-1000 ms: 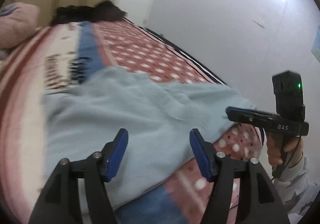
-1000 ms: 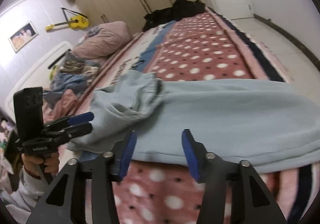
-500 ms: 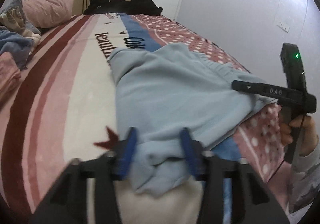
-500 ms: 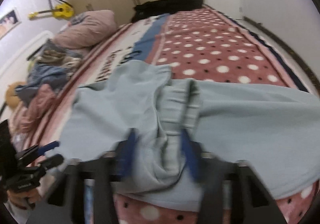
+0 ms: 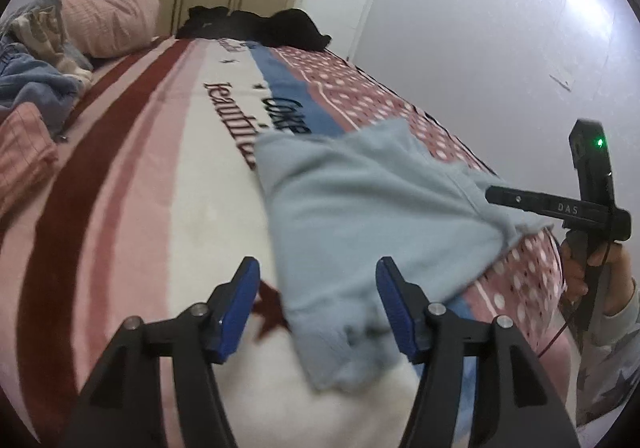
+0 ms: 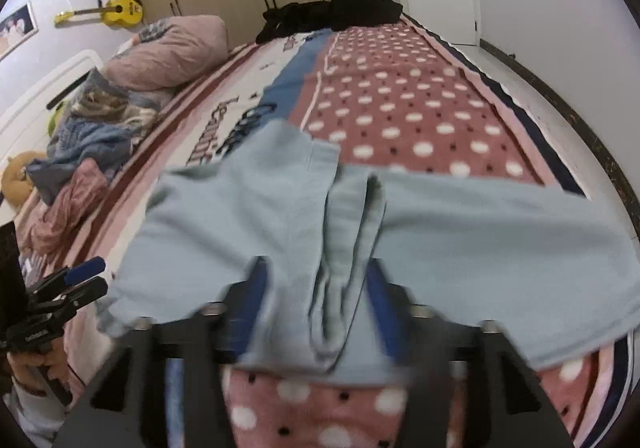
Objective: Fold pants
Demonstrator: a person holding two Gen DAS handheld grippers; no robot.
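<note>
Light blue pants (image 5: pixel 360 208) lie across the patterned bed blanket, with one part folded over the other (image 6: pixel 460 240). My left gripper (image 5: pixel 318 304) hovers over the pants' near corner. Its jaws are opening, the cloth lies loose between the blue pads (image 5: pixel 244 304), and neither pad presses on it. My right gripper (image 6: pixel 318 300) is low over a bunched ridge of cloth at the near edge. Its jaws are also opening, and the blurred pads stand off the ridge on either side. Each gripper shows edge-on in the other's view: the right gripper (image 5: pixel 520 202) and the left gripper (image 6: pixel 84 280).
The bed blanket (image 6: pixel 400 96) has pink dots, a blue band and maroon stripes. A pink pillow (image 6: pixel 172 48) and a heap of clothes (image 6: pixel 76 152) lie on the left side. Black garments (image 6: pixel 340 12) sit at the far end. A white wall (image 5: pixel 500 48) runs along the right.
Half a second ago both grippers were pinched narrow on the pants' cloth. Both now stand wider, with the cloth released. The left view has swung round along the bed since a second ago.
</note>
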